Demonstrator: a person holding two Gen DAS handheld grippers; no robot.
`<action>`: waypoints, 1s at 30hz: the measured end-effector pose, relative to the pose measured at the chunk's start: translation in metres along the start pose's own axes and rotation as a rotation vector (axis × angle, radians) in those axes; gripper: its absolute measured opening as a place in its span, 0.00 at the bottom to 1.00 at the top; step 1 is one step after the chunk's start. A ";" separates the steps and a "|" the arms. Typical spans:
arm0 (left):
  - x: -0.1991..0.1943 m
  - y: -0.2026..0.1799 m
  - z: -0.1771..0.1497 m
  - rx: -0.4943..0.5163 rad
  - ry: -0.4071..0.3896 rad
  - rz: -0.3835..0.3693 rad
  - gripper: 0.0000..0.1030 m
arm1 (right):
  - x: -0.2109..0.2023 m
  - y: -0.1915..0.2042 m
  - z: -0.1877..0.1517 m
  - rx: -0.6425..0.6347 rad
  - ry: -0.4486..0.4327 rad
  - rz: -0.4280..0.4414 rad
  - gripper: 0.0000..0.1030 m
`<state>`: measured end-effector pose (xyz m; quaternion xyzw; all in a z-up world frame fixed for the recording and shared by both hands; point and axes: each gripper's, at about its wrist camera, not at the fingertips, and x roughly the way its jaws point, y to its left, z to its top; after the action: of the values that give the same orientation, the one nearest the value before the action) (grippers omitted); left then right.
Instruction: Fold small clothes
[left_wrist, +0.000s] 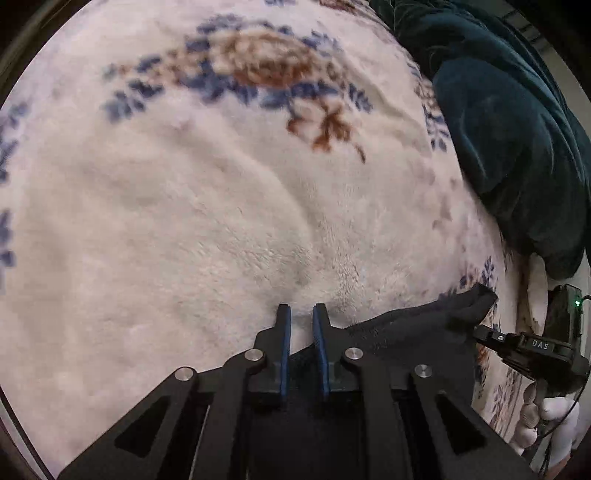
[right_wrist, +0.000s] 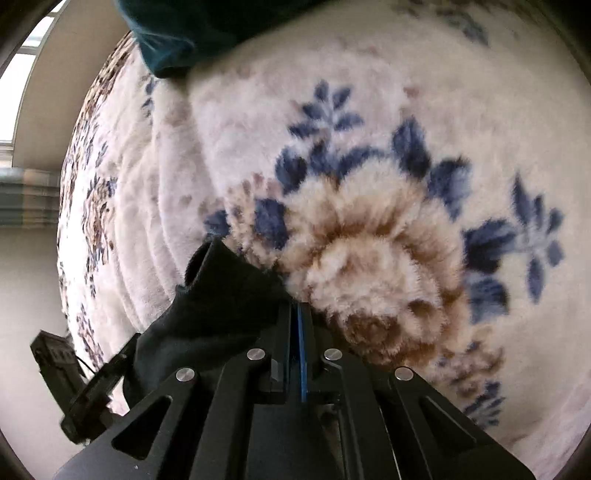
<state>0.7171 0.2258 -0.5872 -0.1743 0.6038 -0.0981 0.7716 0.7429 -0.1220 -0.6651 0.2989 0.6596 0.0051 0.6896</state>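
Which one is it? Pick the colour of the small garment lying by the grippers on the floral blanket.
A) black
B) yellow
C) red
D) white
A: the small garment is black against the cream floral blanket, and looks the same in the right wrist view.

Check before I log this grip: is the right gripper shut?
Shut: the right gripper has its blue pads together, with the black garment at its tip.

Both wrist views—steeply down, close—share blanket (left_wrist: 184, 221).
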 end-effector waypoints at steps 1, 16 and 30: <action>-0.013 -0.005 -0.001 0.020 -0.036 -0.005 0.14 | -0.007 0.003 0.000 0.002 -0.013 -0.024 0.06; 0.024 -0.020 -0.005 0.098 0.011 0.130 0.67 | 0.033 0.097 -0.007 -0.277 0.025 -0.134 0.32; -0.009 -0.012 -0.112 0.114 0.039 0.139 0.71 | 0.005 0.078 -0.163 -0.395 0.139 -0.106 0.31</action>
<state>0.6075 0.2014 -0.5984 -0.0858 0.6228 -0.0819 0.7733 0.6245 0.0102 -0.6287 0.1218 0.7066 0.1188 0.6868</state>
